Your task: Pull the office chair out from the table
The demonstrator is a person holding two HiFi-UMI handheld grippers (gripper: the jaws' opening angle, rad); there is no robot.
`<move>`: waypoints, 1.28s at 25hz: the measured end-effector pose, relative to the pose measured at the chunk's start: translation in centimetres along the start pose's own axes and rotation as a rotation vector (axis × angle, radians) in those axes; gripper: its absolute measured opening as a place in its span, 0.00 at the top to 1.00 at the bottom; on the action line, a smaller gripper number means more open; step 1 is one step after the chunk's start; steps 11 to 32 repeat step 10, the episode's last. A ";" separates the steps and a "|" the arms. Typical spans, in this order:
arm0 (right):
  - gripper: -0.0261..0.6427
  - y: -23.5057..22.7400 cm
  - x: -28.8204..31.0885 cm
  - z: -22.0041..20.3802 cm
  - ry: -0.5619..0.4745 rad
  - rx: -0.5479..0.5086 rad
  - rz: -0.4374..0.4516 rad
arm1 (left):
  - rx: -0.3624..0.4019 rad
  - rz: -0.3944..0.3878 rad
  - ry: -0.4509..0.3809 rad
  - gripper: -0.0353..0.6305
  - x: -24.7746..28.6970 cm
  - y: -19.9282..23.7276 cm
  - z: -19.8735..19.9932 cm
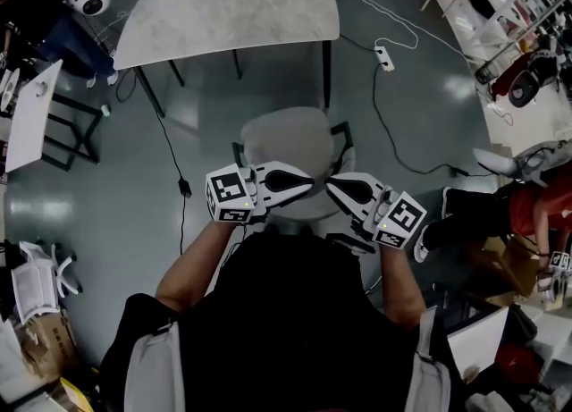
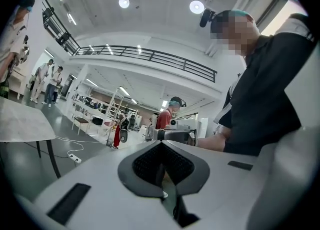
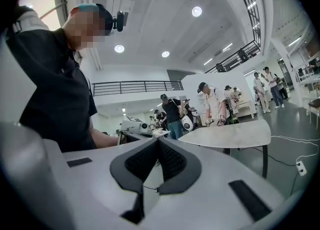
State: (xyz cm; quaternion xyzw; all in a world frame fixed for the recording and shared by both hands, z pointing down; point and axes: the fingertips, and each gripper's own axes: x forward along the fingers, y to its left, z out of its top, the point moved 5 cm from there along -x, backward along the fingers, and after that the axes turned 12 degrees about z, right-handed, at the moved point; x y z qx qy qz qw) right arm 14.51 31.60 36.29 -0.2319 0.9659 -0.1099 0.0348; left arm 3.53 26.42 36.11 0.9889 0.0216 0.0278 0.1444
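**Q:** Where is the office chair?

**A:** In the head view, the office chair [image 1: 288, 138] stands on a glossy grey floor [image 1: 107, 214], between the person and a pale, marble-patterned table [image 1: 223, 12]. Its round grey seat shows whole, with none of it under the tabletop. A dark armrest [image 1: 345, 138] shows on the seat's right side. The person's dark torso covers the rear of the chair.

**Q:** What are the two tools doing?

**A:** The left gripper [image 1: 309, 183] and the right gripper [image 1: 331, 185] are held level over the seat's near edge. Their tips point toward each other and are close together. Each carries a cube with black-and-white square markers, the left [image 1: 231, 194] and the right [image 1: 402, 220].

**Q:** Are they holding anything?

**A:** No. In the left gripper view, the left gripper [image 2: 161, 145] has its dark pads pressed together with nothing between them. The right gripper view shows the right gripper [image 3: 157, 141] closed and empty in the same way. I cannot tell whether either touches the chair.

**Q:** Anything else nearby?

**A:** A white power strip [image 1: 385, 59] lies on the floor to the right of the table.
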 end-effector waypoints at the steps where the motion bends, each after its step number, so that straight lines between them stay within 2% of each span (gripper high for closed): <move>1: 0.93 0.1 0.2 -0.1 0.006 -0.001 -0.003 | -0.003 0.001 0.002 0.93 -0.2 -0.1 0.0; 10: 0.93 2.4 1.6 -0.7 0.016 0.010 -0.024 | 0.004 0.012 -0.004 0.93 -1.9 -1.5 -0.4; 32: 0.93 2.4 1.6 -0.7 0.016 0.010 -0.024 | 0.004 0.012 -0.004 0.93 -1.9 -1.5 -0.4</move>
